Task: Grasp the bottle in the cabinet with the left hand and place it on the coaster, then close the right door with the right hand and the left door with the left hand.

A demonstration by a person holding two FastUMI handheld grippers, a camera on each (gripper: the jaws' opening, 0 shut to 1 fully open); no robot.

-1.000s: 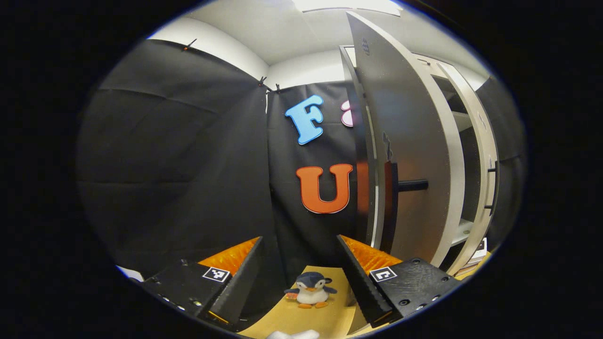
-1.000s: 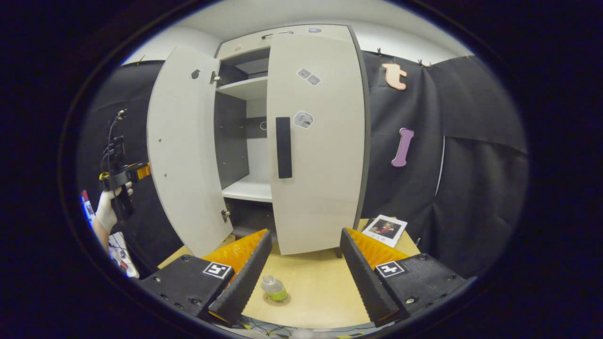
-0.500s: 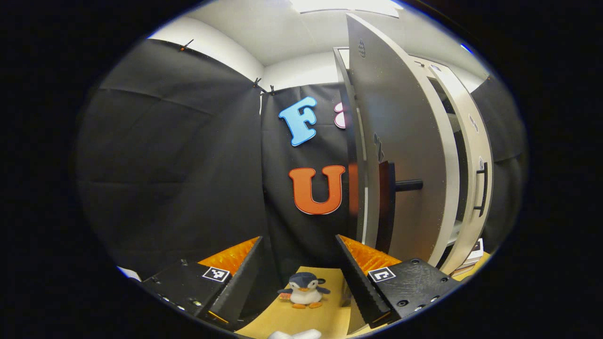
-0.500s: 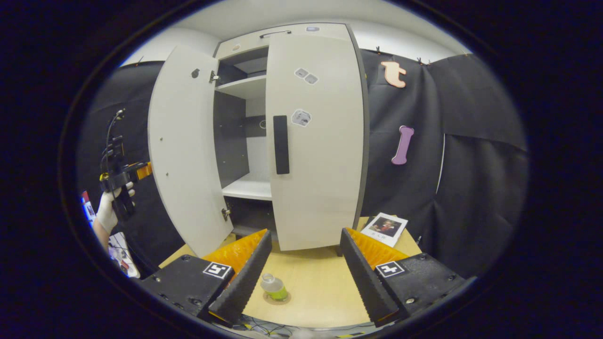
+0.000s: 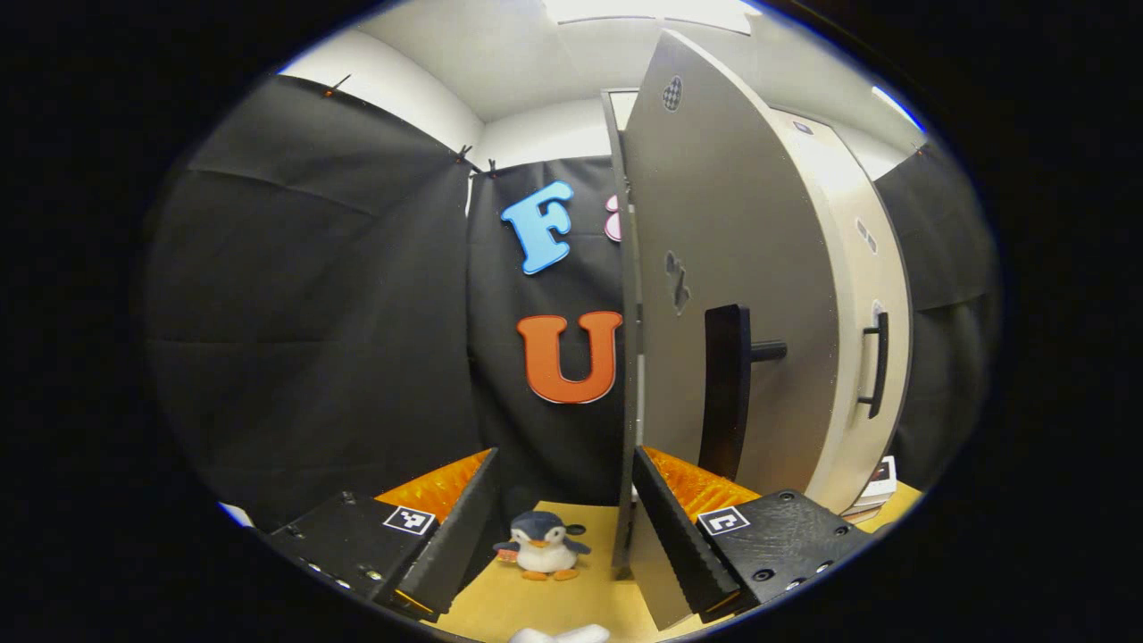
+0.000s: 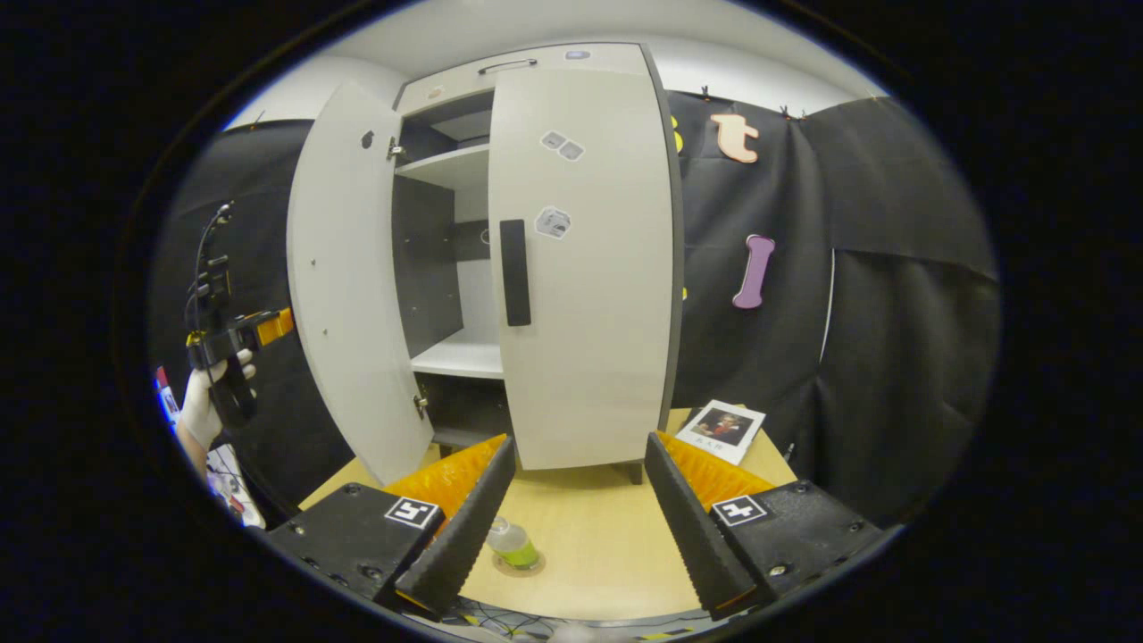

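- On the table (image 6: 607,545), at about 6 o'clock in the right gripper view, the bottle (image 6: 513,545) stands on the coaster (image 6: 516,566); this step appears done.
- Right gripper (image 6: 571,522): jaws wide, holding nothing, back from the cabinet (image 6: 446,268). Right door (image 6: 585,268) looks shut or nearly so; a small gap cannot be ruled out.
- Left door (image 6: 344,286) stands open, at 9 to 10 o'clock in the same view. Left gripper (image 5: 564,527): jaws wide, empty, facing the door's outer face, with its handle (image 5: 723,393) at about 3 o'clock.
- Risk: right-hand finger (image 5: 674,536) sits close to the door's lower edge. A push there, or on the bare edge, could let the finger slide off and leave the door ajar.
- Risk: a hard swing could bounce the door open again or shake the cabinet and table, toppling the bottle.
- Risk: toy penguin (image 5: 543,549), at 6 o'clock beside the door's foot, may be brushed by the gripper.
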